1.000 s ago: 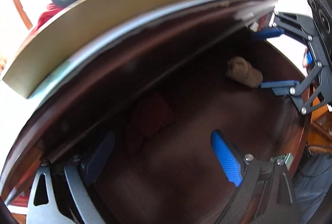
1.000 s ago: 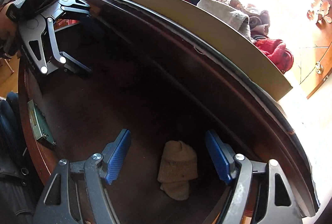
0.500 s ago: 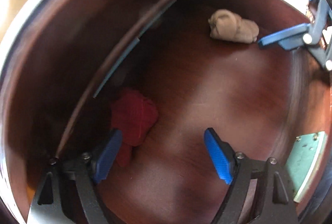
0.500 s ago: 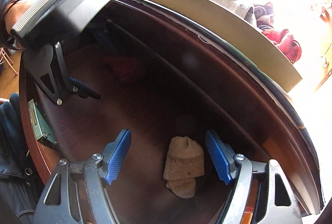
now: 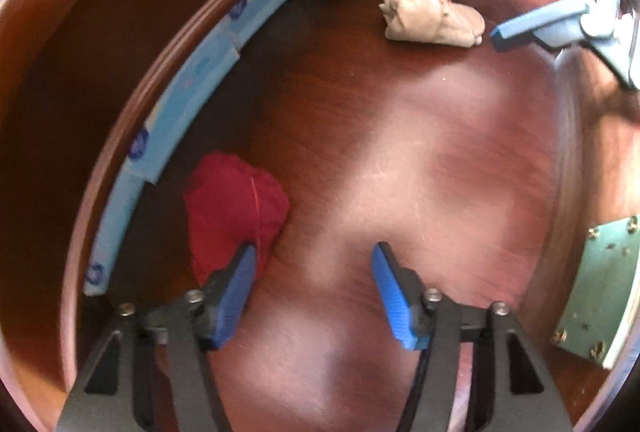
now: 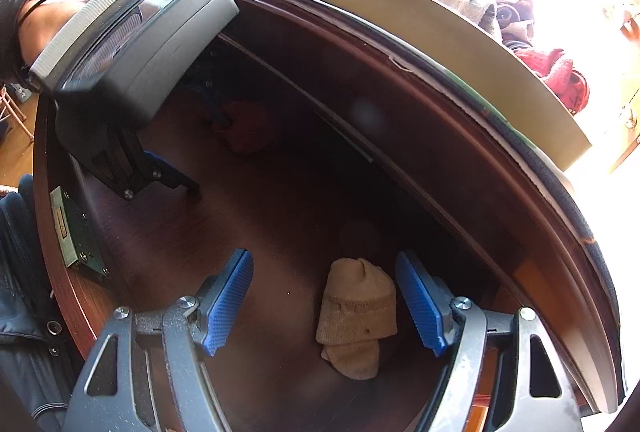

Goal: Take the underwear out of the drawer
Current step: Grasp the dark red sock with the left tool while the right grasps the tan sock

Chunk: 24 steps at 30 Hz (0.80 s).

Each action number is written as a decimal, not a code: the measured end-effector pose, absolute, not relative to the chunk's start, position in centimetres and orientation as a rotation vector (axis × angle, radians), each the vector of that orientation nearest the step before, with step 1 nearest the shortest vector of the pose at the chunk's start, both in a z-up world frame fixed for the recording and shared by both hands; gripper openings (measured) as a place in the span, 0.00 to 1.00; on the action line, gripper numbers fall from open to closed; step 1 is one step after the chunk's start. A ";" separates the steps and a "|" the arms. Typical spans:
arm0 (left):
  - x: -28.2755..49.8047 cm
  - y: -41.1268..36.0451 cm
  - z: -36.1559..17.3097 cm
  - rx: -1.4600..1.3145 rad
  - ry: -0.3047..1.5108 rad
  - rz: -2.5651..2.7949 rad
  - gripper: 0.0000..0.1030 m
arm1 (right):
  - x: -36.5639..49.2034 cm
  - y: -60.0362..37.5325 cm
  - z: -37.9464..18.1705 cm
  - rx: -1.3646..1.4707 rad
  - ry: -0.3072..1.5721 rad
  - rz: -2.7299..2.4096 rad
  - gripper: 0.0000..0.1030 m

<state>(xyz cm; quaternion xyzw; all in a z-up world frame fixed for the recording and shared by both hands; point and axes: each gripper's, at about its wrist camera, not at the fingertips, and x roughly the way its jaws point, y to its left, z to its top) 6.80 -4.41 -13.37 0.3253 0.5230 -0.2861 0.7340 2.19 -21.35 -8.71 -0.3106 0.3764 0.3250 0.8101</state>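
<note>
Inside the drawer (image 5: 420, 159), the left gripper (image 5: 312, 296) points steeply down, jaws closing, its left pad overlapping the red underwear (image 5: 236, 207) by the back wall. The right gripper (image 6: 324, 304), half-open, straddles the beige bundle (image 6: 356, 312) without touching it.

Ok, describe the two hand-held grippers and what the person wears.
Left hand-held gripper: black linkage frame, ribbed blue pads, silver screws, grey camera housing. Right hand-held gripper: grey frame, the same blue pads. Dark sleeve and a black cable at the left wrist.
</note>
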 end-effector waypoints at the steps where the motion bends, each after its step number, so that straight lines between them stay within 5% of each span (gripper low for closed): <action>1: 7.0 -3.6 -13.5 0.681 1.177 -0.641 0.37 | 2.2 -21.3 -8.8 -0.662 0.804 0.695 0.73; 3: 7.0 -2.8 -13.7 0.657 1.210 -0.662 0.27 | 2.2 -21.4 -9.0 -0.661 0.803 0.694 0.73; 7: 6.8 -1.4 -13.3 0.609 1.208 -0.608 0.29 | 2.1 -21.6 -9.2 -0.666 0.808 0.703 0.73; 10: 6.7 -0.4 -12.1 0.508 1.192 -0.592 0.46 | 1.5 -21.1 -9.4 -0.697 0.795 0.712 0.73; 14: 6.8 0.3 -11.2 0.452 1.163 -0.578 0.49 | 1.0 -19.0 -9.9 -0.757 0.778 0.756 0.73; 17: 6.9 0.9 -10.6 0.419 1.129 -0.537 0.65 | 0.8 -16.7 -10.4 -0.832 0.758 0.788 0.73; 24: 9.0 -2.2 -12.7 0.527 1.136 -0.550 0.65 | 0.4 -14.8 -10.5 -0.860 0.745 0.806 0.73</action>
